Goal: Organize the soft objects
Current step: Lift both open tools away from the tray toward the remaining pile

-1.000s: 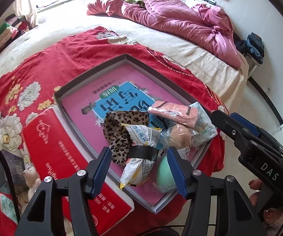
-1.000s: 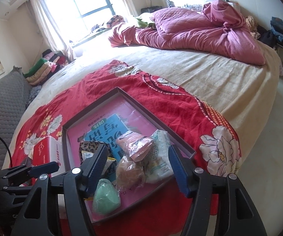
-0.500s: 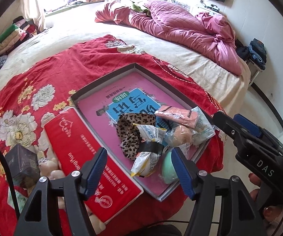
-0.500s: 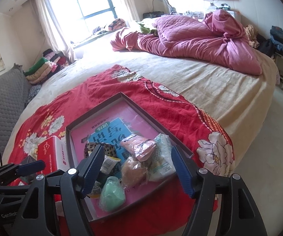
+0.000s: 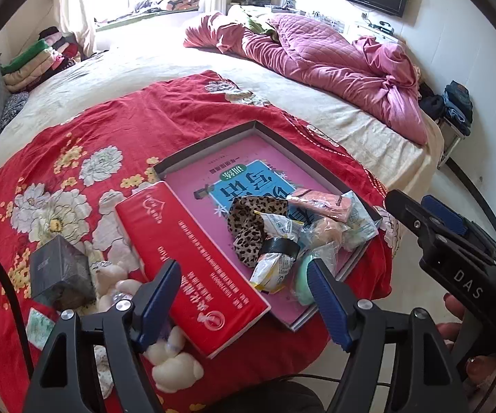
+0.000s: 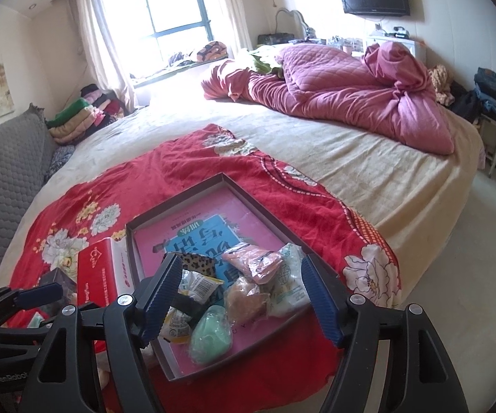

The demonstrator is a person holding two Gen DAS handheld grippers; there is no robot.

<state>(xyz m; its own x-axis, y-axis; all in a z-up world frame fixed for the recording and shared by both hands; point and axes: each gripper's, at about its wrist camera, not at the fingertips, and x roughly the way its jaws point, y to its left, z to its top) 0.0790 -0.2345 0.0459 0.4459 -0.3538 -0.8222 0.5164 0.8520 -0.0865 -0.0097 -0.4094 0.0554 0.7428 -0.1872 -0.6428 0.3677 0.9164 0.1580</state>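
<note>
A shallow grey tray [image 5: 210, 144] [image 6: 265, 203] with a pink book inside lies on a red floral cloth [image 5: 117, 120] on the bed. Its near corner holds soft items: a leopard-print cloth [image 5: 248, 220] [image 6: 196, 263], a snack packet [image 5: 275, 241] [image 6: 192, 289], a pink packet [image 5: 320, 203] [image 6: 253, 263], a beige bagged item [image 5: 327, 227] [image 6: 246, 297], a green sponge [image 5: 303, 277] [image 6: 211, 334] and a white packet [image 5: 358, 220] [image 6: 291, 282]. My left gripper [image 5: 244, 303] is open and empty, above the tray's near edge. My right gripper [image 6: 241, 303] is open and empty, just before the pile.
A red box [image 5: 186, 258] [image 6: 93, 275] lies left of the tray. A dark cube box [image 5: 60, 272] and white plush pieces [image 5: 175, 364] sit at the near left. A pink quilt [image 5: 327, 62] lies at the bed's far side. Folded clothes [image 6: 75, 117] are stacked by the window.
Both grippers have pulled back and up from the tray, so more of the bed shows. Both stay open and empty. The items in the tray have not moved.
</note>
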